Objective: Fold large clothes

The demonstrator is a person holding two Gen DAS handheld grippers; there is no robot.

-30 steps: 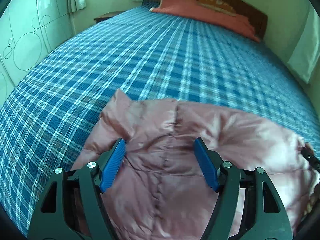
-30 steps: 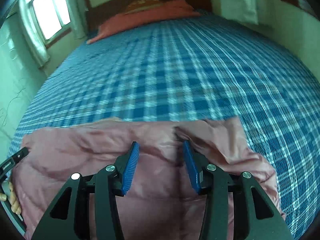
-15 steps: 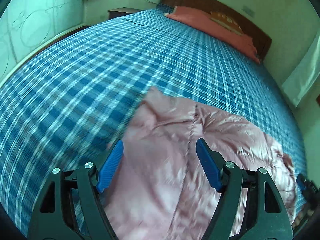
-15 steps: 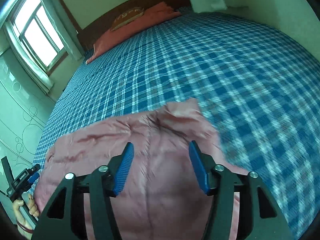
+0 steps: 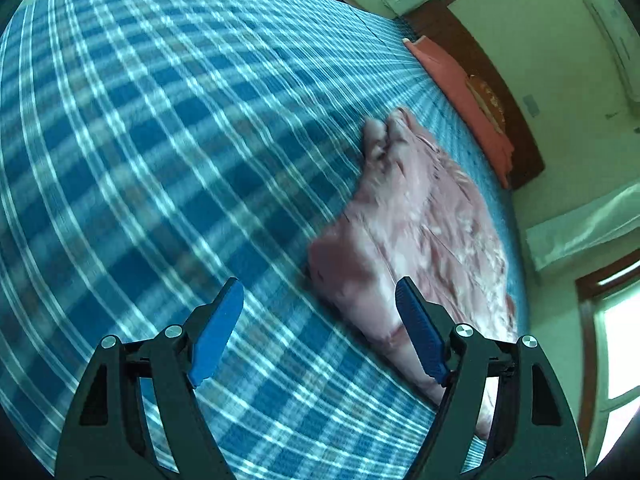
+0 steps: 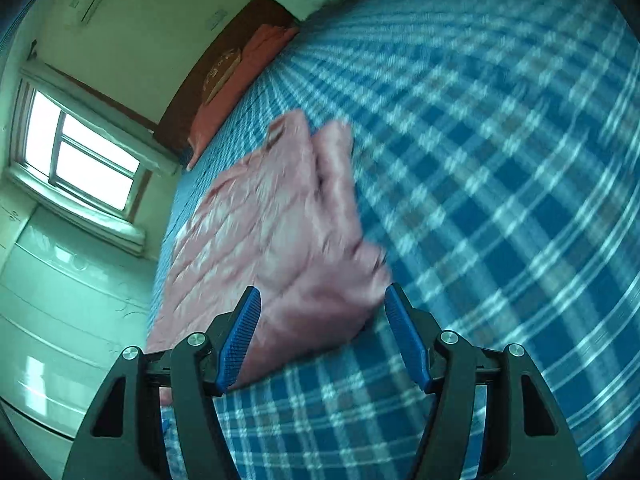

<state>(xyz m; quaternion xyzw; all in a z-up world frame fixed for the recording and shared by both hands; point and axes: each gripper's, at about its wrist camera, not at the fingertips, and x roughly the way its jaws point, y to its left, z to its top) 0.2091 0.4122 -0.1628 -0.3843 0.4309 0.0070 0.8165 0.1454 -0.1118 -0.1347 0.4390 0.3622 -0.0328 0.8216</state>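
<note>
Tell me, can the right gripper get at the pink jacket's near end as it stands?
Probably yes: the right gripper is open, and the pink jacket lies flat on the bed, nothing between.

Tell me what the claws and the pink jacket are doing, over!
Left claw open, empty, jaws just widened. Right claw open too, just widened, gripping nothing. Pink jacket lies loose on the plaid bed. Nothing in the way.

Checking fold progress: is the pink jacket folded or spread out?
Folded: the pink jacket lies as a compact doubled bundle on the plaid bed.
</note>
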